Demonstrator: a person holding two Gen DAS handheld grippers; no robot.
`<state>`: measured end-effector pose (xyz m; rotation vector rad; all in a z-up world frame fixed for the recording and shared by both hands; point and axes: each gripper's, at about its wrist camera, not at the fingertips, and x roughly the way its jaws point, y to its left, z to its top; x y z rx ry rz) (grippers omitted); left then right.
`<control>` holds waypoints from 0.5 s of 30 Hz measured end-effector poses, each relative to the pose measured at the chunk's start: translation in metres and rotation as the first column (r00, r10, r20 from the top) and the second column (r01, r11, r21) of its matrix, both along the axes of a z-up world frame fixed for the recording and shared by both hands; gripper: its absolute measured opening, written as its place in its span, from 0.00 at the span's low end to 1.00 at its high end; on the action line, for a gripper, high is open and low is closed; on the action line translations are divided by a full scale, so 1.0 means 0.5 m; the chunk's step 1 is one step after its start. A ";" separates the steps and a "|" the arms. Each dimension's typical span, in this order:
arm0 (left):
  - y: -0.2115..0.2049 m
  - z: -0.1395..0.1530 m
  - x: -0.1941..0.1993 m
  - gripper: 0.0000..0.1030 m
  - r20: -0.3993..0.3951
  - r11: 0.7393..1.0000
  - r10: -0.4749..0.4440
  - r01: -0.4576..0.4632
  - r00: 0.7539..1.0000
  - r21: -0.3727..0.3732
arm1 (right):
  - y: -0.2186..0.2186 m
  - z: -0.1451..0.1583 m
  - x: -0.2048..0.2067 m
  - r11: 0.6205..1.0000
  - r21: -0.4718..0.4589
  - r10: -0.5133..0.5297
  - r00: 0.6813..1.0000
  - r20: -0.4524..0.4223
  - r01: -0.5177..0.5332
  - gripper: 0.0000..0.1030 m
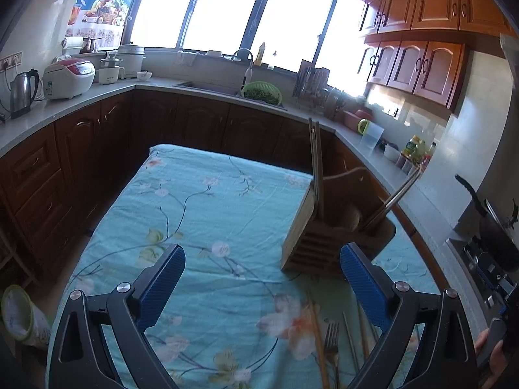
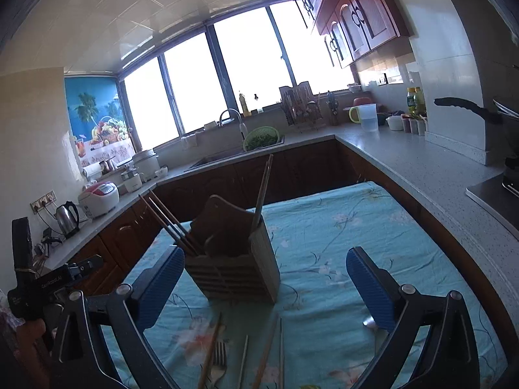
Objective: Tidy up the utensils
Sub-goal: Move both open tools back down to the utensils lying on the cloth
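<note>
While both blue-padded grippers, left gripper (image 1: 262, 278) and right gripper (image 2: 264, 280), hang wide open holding nothing, the slatted wooden utensil holder (image 2: 233, 269) sits just ahead, with a silver metal fork (image 2: 218, 361) below.

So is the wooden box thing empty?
No. The wooden utensil holder stands upright on the tablecloth with chopsticks sticking out.

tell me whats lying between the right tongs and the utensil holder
Bare floral tablecloth, in the right wrist view; the fork and loose chopsticks lie nearer, between the open right tongs, short of the utensil holder.
</note>
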<state>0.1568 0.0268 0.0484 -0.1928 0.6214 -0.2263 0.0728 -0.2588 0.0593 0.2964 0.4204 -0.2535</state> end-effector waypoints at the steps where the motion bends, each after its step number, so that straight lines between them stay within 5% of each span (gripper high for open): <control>1: -0.001 -0.007 -0.012 0.94 -0.016 1.000 -0.006 0.006 1.000 0.011 | 0.003 -0.015 -0.011 1.000 0.000 -0.003 1.000 -0.022 0.003 0.98; 15: -0.056 -0.083 -0.032 0.94 -0.176 0.987 -0.048 0.073 0.983 0.140 | -0.002 -0.147 -0.066 0.996 0.078 -0.015 0.979 -0.205 0.032 0.98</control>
